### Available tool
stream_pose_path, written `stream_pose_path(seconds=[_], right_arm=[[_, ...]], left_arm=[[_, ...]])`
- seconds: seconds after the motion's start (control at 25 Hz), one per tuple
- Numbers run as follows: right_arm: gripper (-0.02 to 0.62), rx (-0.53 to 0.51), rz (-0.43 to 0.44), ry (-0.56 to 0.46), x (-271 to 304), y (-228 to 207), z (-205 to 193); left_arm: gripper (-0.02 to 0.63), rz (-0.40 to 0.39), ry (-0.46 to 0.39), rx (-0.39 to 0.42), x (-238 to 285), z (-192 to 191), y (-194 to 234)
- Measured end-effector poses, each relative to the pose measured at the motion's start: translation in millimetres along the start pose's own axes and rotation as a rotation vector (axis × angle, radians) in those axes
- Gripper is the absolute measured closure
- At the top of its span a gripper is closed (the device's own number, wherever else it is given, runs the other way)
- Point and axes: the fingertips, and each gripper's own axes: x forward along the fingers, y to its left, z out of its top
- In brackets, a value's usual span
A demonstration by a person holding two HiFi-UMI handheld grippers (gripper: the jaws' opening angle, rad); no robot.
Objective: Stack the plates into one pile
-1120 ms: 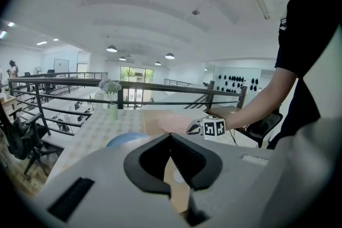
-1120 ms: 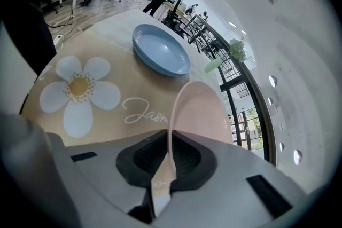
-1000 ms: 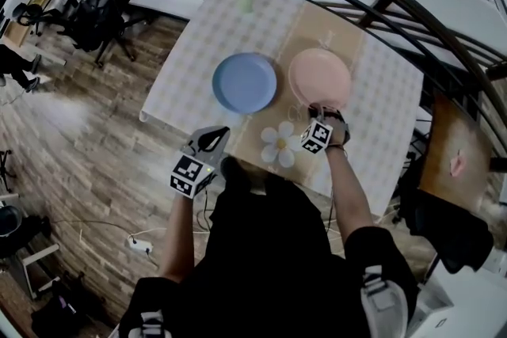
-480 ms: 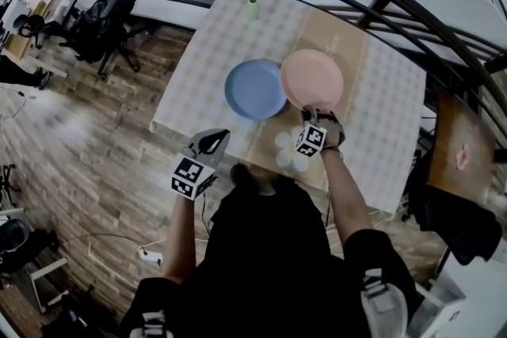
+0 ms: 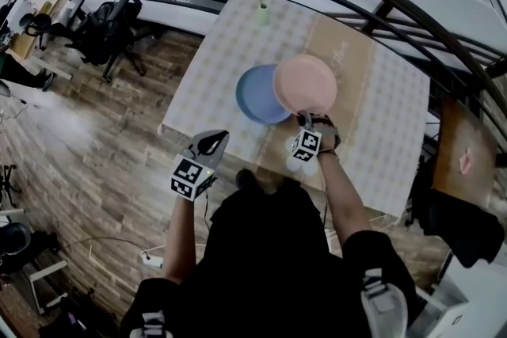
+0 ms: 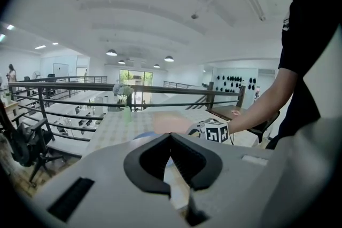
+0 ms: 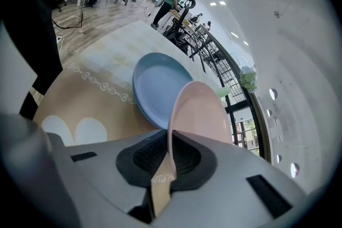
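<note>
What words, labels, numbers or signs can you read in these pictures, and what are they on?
No text can be read.
Table runner: faint script print near its far end, too small to read.
Left marker cube and right marker cube: black-and-white square patterns, no letters or numbers.

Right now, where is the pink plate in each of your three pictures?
Head view: pink plate at centre, overlapping the blue plate's right edge.
Left gripper view: pink plate, blurred, just above the jaws.
Right gripper view: pink plate edge-on, clamped between the jaws.
Shared landmark: blue plate.
</note>
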Motion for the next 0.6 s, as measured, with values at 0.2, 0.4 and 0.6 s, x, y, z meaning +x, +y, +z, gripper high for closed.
stream_pose_path(seconds=[0.2, 0.4, 0.6], right_arm=[[0.575, -0.02, -0.002, -0.027, -1, 4, 26], [0.577, -0.049, 0.014, -0.055, 2, 15, 51], [0.575, -0.078, 0.029, -0.076, 6, 29, 68]], left_arm=[[0.606, 0.013, 0.001, -0.01, -15, -8, 10], [0.606, 0.015, 0.006, -0.017, -23, -15, 15], [0.606, 0.026, 0.005, -0.012, -28, -17, 19]])
